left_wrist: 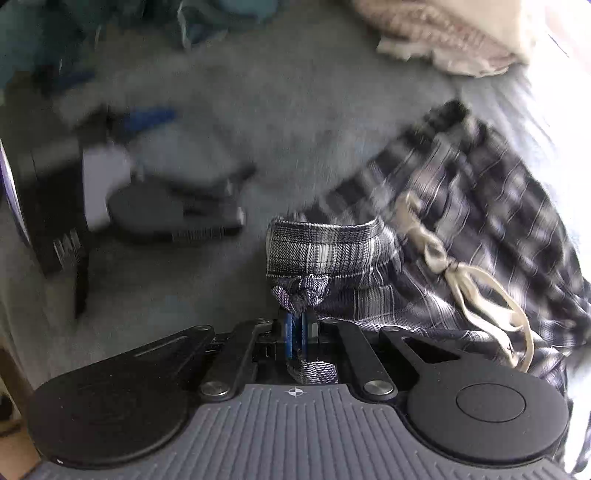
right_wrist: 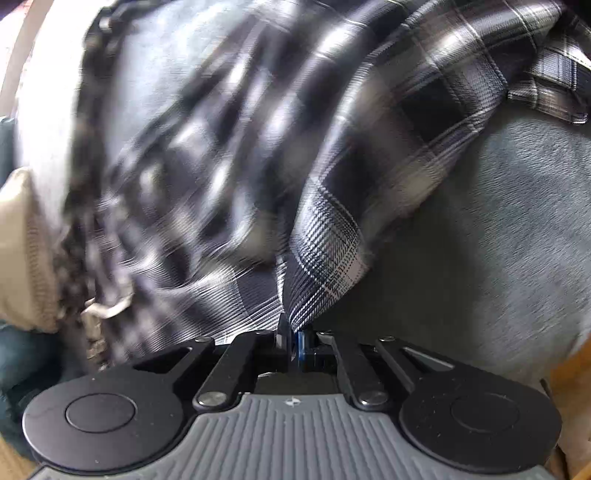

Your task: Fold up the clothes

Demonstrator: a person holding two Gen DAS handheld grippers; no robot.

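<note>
Left wrist: our left gripper is pinching the waistband of the soft black-and-white plaid drawstring trousers, lying on the grey bedcover. Right wrist: our right gripper is clamping the trousers' limp, light hem; seams probably grip best.

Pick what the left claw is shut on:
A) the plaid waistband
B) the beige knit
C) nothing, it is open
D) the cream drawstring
A: in the left wrist view the left claw is shut on bunched cloth just below the plaid waistband; the drawstring lies loose to the right and the knit sits far off at the top.
</note>
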